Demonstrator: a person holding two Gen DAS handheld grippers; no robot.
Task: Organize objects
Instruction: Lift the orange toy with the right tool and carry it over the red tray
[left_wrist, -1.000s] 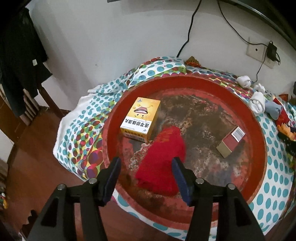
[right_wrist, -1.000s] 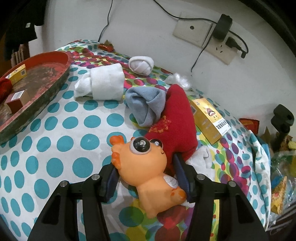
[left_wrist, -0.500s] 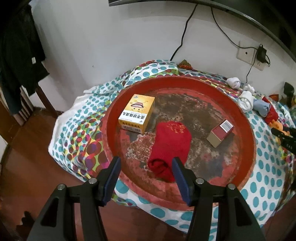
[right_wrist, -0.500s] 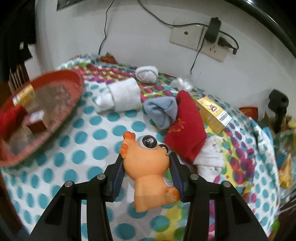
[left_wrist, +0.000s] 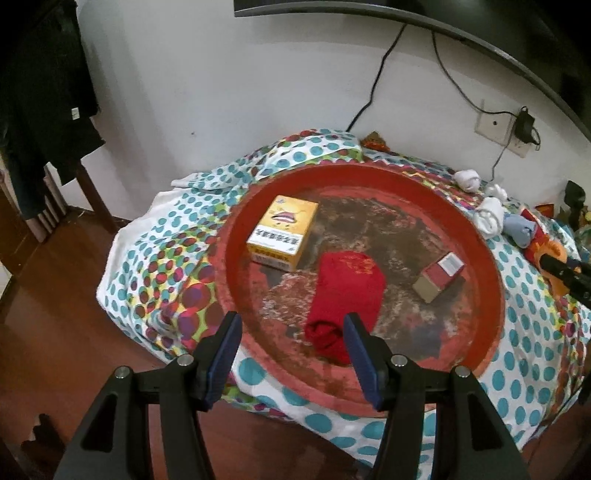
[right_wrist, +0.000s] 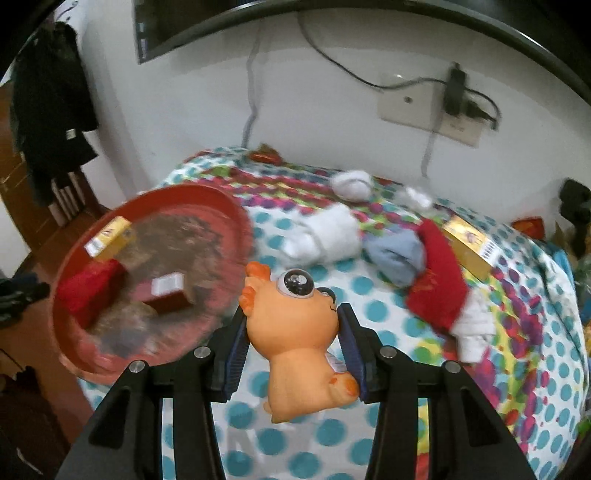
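My right gripper is shut on an orange big-eyed toy, held above the dotted cloth to the right of the round red tray. In the left wrist view the red tray holds a yellow box, a rolled red sock and a small red-and-gold box. My left gripper hangs open above the tray's near rim, nothing between its fingers. The orange toy and right gripper show at that view's right edge.
On the cloth to the right lie white socks, a grey sock, a red sock, a yellow box and a white ball of cloth. Wall socket and cables hang behind. Wooden floor lies left of the table.
My right gripper closed on the orange toy, lifted it off the cloth and carried it left toward the tray. My left gripper backed away from the red sock, which lies in the tray.
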